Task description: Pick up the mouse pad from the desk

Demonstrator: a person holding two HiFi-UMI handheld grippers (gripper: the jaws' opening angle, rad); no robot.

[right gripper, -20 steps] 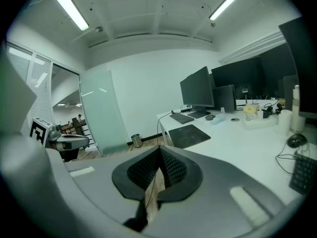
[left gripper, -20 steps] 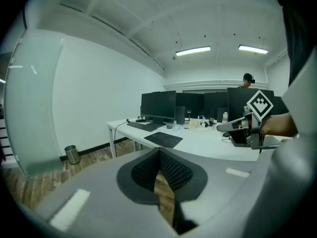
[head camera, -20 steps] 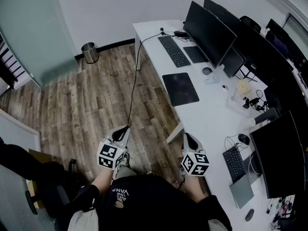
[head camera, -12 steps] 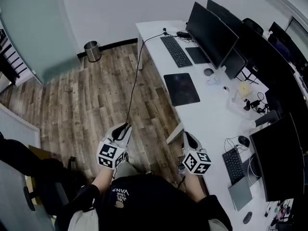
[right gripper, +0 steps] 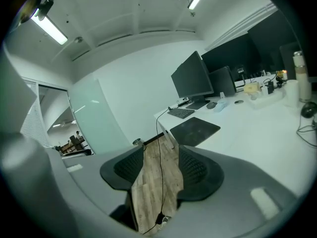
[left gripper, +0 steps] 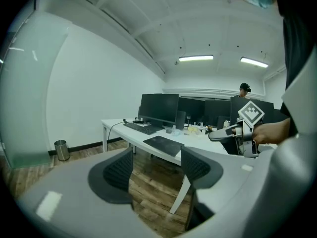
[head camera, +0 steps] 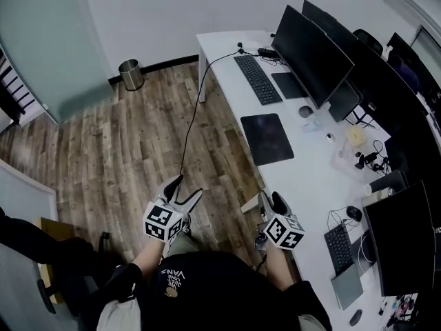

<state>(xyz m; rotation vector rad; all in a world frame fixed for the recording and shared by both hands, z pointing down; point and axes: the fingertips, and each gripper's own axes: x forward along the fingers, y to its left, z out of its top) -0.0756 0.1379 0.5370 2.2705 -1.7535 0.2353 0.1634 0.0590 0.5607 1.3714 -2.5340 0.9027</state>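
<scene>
Flat on the white tabletop [head camera: 303,178], close behind its front edge and about midway along it: the mouse pad [head camera: 267,138], dark, thin, rectangular. Long axis roughly parallel to that front edge; one short side turned toward the person.

Left hand-held gripper [head camera: 185,190]: wide open and empty, out over the wooden floor [head camera: 124,150], well off the front edge. Right hand-held gripper [head camera: 271,200]: also spread wide, holding nothing, just beside the front edge near a tabletop leg, with only floorboards and a black cable [head camera: 194,109] showing through its gap.

From the right one, pad almost straight ahead along the front edge, slightly to the right. From the left one, ahead and further to the right. Judged nearer and better lined up: the right. Still well apart from the pad, so no contact yet.

Probably calls for a forward reach along the front edge, then a low approach to the pad's near short side or its front long side, with little thickness there to pinch.

Room to work: bare tabletop on the near side of the pad and a narrow strip toward the front edge. Less room beyond: keyboard [head camera: 258,79] past the far short side, monitors [head camera: 313,47] along the back edge, cable hanging off the far front corner.
</scene>
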